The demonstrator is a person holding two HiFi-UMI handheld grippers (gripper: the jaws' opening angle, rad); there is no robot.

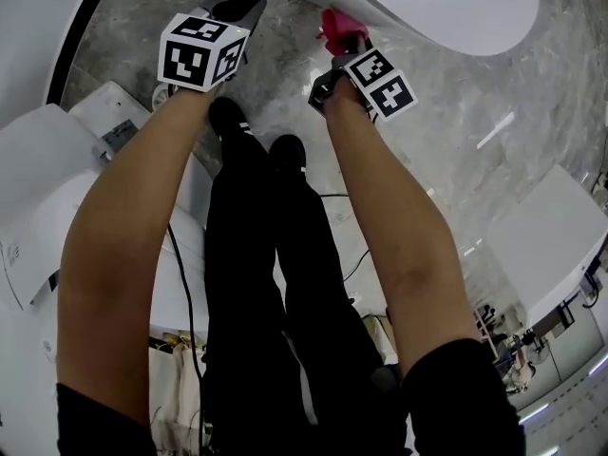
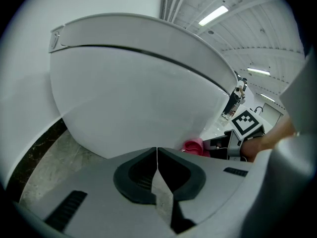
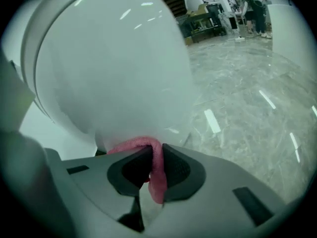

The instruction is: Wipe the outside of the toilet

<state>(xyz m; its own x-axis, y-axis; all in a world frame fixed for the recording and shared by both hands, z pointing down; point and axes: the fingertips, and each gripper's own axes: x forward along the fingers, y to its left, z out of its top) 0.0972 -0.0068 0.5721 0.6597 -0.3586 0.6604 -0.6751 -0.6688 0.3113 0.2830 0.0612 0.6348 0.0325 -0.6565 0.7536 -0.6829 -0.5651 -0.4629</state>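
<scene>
The white toilet [image 1: 446, 3] fills the top of the head view, and its bowl looms large in the left gripper view [image 2: 133, 93] and the right gripper view [image 3: 109, 68]. My right gripper [image 3: 156, 155] is shut on a pink cloth [image 3: 157, 172], and the cloth [image 1: 340, 28] is pressed against the lower outside of the bowl. The same cloth [image 2: 194, 146] shows low at the bowl in the left gripper view. My left gripper [image 2: 157, 155] is shut with nothing between its jaws, held a little left of the right one [image 1: 334, 60], near the bowl's base.
Grey marble floor [image 1: 494, 131] lies around the toilet. White fixtures stand at the left [image 1: 38, 188] and right [image 1: 560, 245] of the head view. The person's legs and black shoes [image 1: 285, 150] stand between the arms. People stand far off [image 3: 255, 6].
</scene>
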